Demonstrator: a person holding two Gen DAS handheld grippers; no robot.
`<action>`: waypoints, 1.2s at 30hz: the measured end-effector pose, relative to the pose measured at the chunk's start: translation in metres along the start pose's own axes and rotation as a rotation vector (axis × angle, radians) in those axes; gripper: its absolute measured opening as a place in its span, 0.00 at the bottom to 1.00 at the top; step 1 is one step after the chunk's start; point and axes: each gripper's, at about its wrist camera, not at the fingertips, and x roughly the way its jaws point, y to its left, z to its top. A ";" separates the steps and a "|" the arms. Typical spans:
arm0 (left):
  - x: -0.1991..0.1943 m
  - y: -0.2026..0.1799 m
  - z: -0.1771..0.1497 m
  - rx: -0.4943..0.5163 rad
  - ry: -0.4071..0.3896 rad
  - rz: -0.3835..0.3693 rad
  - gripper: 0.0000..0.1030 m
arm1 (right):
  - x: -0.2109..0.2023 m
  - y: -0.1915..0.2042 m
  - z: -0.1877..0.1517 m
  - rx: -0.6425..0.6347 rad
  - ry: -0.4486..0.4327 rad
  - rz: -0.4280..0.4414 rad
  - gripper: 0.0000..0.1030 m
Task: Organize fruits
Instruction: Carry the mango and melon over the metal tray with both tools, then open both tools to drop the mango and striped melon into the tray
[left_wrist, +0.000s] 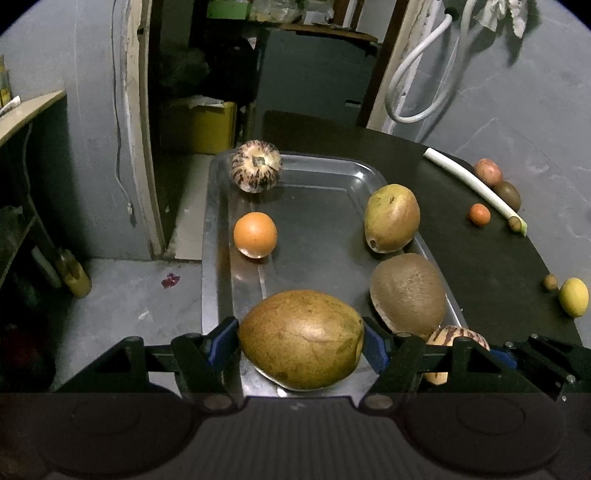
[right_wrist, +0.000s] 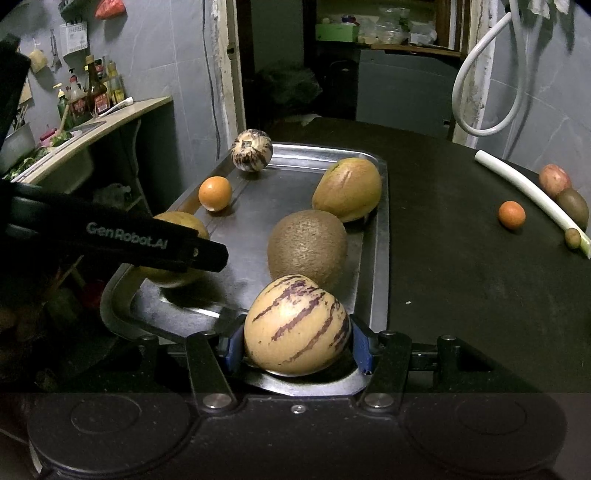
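A: What do your two grippers hold?

B: Your left gripper (left_wrist: 301, 341) has its jaws clamped on a big yellow-brown mango (left_wrist: 301, 338), at the bottom centre of the left wrist view, over the near end of the metal tray (left_wrist: 325, 221). Your right gripper (right_wrist: 295, 345) has its jaws clamped on a striped pepino melon (right_wrist: 295, 325), low in the centre of the right wrist view, at the near edge of the same tray.

A: And where are the other fruits?

B: In the tray you see an orange (left_wrist: 255, 234) at the left, a second striped melon (left_wrist: 255, 166) at the upper left corner, another mango (left_wrist: 391, 218) at the right and a brown fuzzy kiwi (left_wrist: 408, 293) below it. On the dark worktop (right_wrist: 443, 258), at the right of the frame, lie a small orange fruit (right_wrist: 511, 215), a leek (right_wrist: 528, 192), a reddish fruit (right_wrist: 554, 180) and a small kiwi (right_wrist: 572, 206) touching it. A lemon (left_wrist: 573, 297) lies at the right edge of the left wrist view.
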 end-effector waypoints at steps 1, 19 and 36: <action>0.001 0.000 0.000 0.002 0.003 -0.001 0.71 | 0.000 0.000 0.000 -0.002 0.000 -0.001 0.56; 0.002 0.009 0.007 -0.060 0.036 -0.050 0.74 | -0.010 -0.001 -0.004 -0.026 -0.005 0.016 0.63; -0.018 -0.008 0.027 -0.094 -0.037 -0.035 0.99 | -0.050 -0.026 -0.010 0.034 -0.089 -0.003 0.87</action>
